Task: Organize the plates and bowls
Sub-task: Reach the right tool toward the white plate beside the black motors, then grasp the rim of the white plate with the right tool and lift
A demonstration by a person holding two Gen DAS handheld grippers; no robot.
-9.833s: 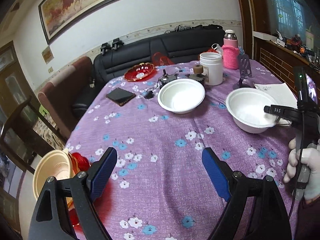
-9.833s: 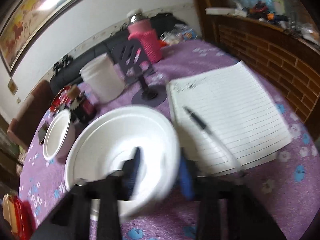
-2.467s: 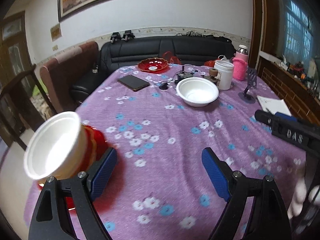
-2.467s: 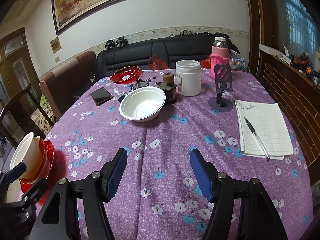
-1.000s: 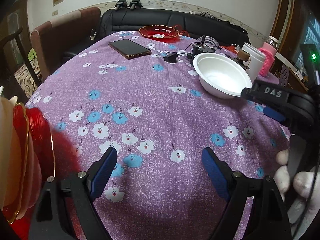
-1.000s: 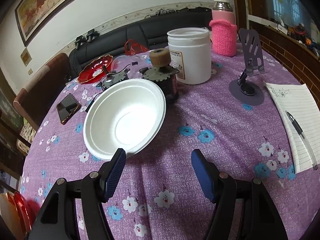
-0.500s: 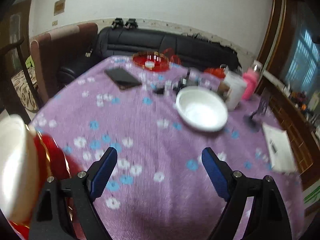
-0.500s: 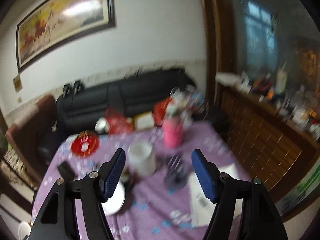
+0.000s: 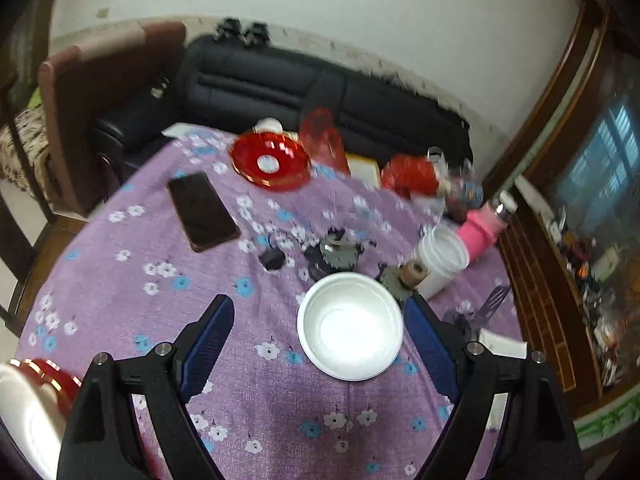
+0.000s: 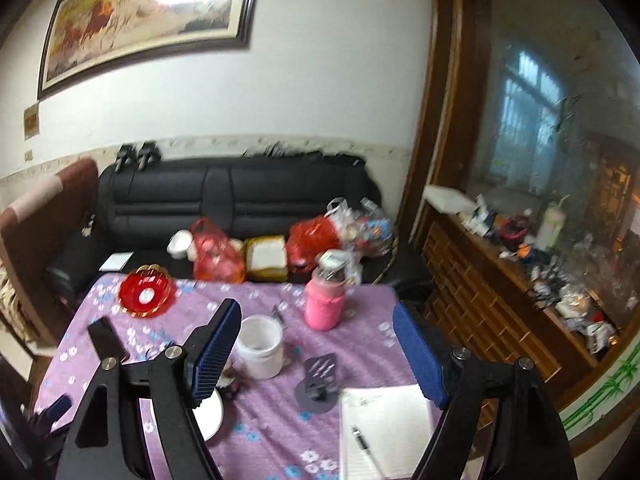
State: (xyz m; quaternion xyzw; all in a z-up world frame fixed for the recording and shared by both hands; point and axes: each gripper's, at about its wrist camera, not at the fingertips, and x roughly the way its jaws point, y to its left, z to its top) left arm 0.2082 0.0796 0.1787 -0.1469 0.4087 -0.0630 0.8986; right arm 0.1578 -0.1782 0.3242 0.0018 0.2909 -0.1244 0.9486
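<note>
Hovering gripper above white bowl

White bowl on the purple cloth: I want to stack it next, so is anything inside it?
The white bowl looks empty: only its bare white inside shows in the left wrist view. What lies under it on the tablecloth is covered.

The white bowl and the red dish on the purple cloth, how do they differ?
The white bowl is plain and deep; the red dish is shallow, glossy, gold-rimmed, with a white centre. The bowl sits near the middle of the table, the dish at the far edge by the sofa. Both sit upright and look empty.
</note>
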